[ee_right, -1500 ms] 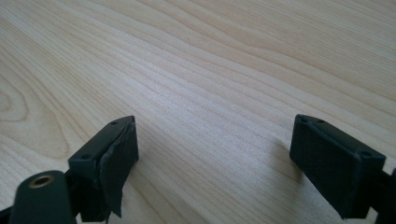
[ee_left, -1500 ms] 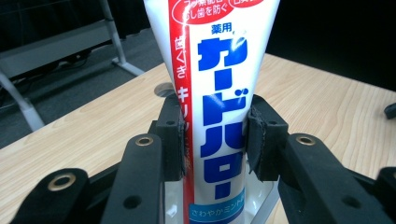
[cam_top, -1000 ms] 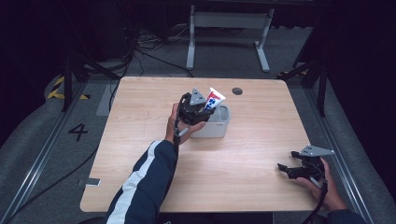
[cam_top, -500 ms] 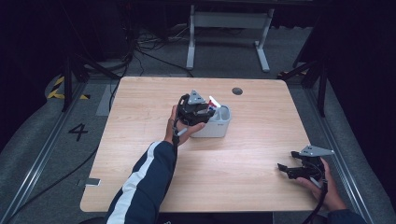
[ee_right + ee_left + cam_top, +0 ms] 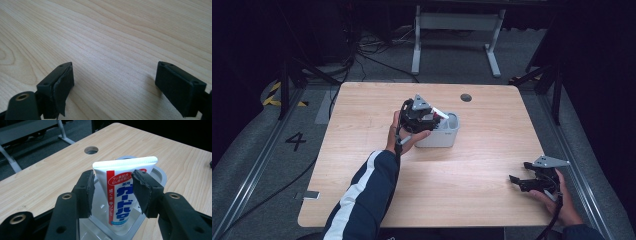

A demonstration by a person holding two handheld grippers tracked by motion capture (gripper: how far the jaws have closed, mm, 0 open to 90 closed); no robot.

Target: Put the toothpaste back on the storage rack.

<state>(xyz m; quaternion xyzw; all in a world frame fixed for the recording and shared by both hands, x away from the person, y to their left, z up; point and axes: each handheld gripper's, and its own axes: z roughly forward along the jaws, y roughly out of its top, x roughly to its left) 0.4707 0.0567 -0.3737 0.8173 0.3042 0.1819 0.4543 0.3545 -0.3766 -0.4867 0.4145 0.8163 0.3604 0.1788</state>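
Overhead light falls evenly on the wooden table (image 5: 472,170) in the high view, while the surrounding floor and room drop into deep shadow with little visible detail; the picture is soft and slightly grainy. In the left gripper view, glare washes out the crimped top edge of the toothpaste tube (image 5: 122,192), the print below stays sharp, and the near jaws are mildly blurred. In the right gripper view, the wood grain is crisp and each jaw casts a soft shadow
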